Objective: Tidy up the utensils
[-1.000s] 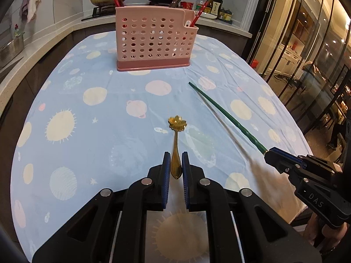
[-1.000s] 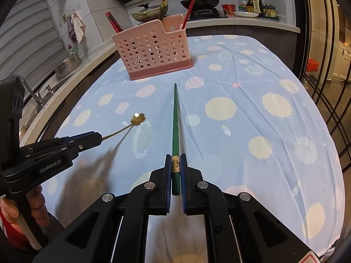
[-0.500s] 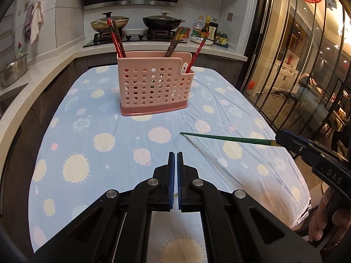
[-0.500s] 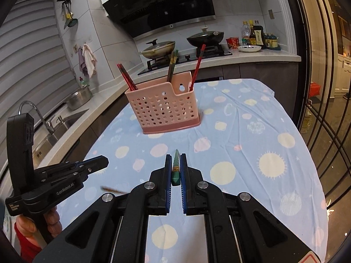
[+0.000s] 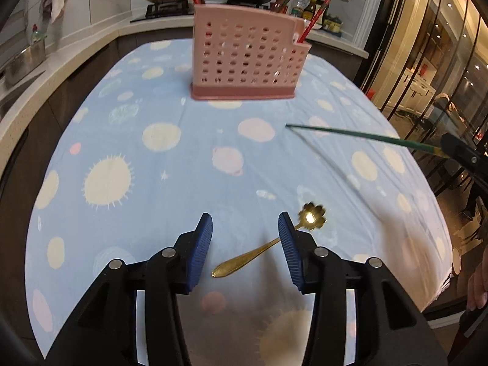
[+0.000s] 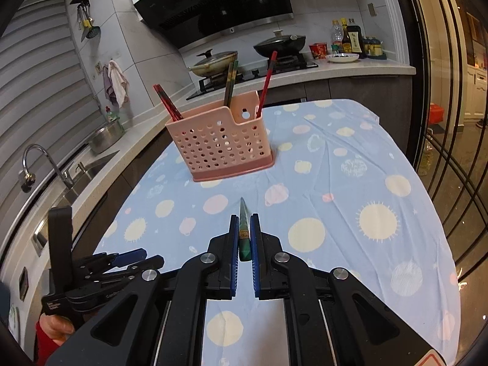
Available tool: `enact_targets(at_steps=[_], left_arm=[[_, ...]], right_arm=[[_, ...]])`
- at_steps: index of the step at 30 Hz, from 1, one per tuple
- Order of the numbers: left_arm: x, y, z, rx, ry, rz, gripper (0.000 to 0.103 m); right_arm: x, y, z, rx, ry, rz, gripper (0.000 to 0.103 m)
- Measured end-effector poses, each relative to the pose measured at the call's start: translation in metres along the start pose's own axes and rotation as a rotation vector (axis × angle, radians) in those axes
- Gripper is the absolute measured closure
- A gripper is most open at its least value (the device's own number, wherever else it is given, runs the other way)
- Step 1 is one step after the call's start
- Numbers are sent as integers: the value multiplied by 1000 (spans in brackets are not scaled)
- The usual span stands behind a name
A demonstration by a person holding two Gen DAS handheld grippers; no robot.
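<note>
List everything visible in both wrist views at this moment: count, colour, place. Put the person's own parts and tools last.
Perforated pink plastic utensil holder: one, far middle of the table.
Red chopsticks: several, upright in the holder.
Dark green chopsticks: apparently two, upright in the holder.
Long green chopstick: one, held above the table.
Gold flower-bowl spoon: one, lying on the cloth.
Blue planet-print tablecloth: one, covering the table.
Lidded pans: two, on the stove.
Bottles: several, right end of the counter.
Steel sink tap: one, left counter.
Left gripper: fingers open, just opened, spoon handle between them, untouched.
Right gripper: shut on the green chopstick.
</note>
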State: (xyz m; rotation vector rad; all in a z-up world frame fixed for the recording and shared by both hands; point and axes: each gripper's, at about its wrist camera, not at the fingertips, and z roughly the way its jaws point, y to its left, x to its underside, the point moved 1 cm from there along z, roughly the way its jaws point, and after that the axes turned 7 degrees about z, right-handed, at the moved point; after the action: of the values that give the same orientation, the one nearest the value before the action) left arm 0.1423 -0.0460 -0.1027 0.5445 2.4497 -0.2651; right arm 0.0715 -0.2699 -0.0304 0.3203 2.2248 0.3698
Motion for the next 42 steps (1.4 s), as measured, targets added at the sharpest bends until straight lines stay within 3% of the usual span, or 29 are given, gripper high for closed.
enact_targets(at_steps=[3,11,16,21,24,33,42], left_arm=[[11,9,16,-1,52,-36,61],[33,-26,1,68,48,36,61],[41,-36,-4,68,46,57,62],[43,-30,-5,38,43,48,84],[45,-29,-6,38,43,46,91],[46,-31,-11,57,54,43,92],[44,-30,-18,57,37,39,93]], right_arm=[[7,-1,5,5,25,2,96],[13,-1,8,13,46,7,97],[17,-1,7,22,55,-6,97],[38,-7,17,28,120,1,97],[55,-9,24,23,171,10,96],[86,-1,44,13,262,-19,94],[90,3,50,52,248,-82,94]])
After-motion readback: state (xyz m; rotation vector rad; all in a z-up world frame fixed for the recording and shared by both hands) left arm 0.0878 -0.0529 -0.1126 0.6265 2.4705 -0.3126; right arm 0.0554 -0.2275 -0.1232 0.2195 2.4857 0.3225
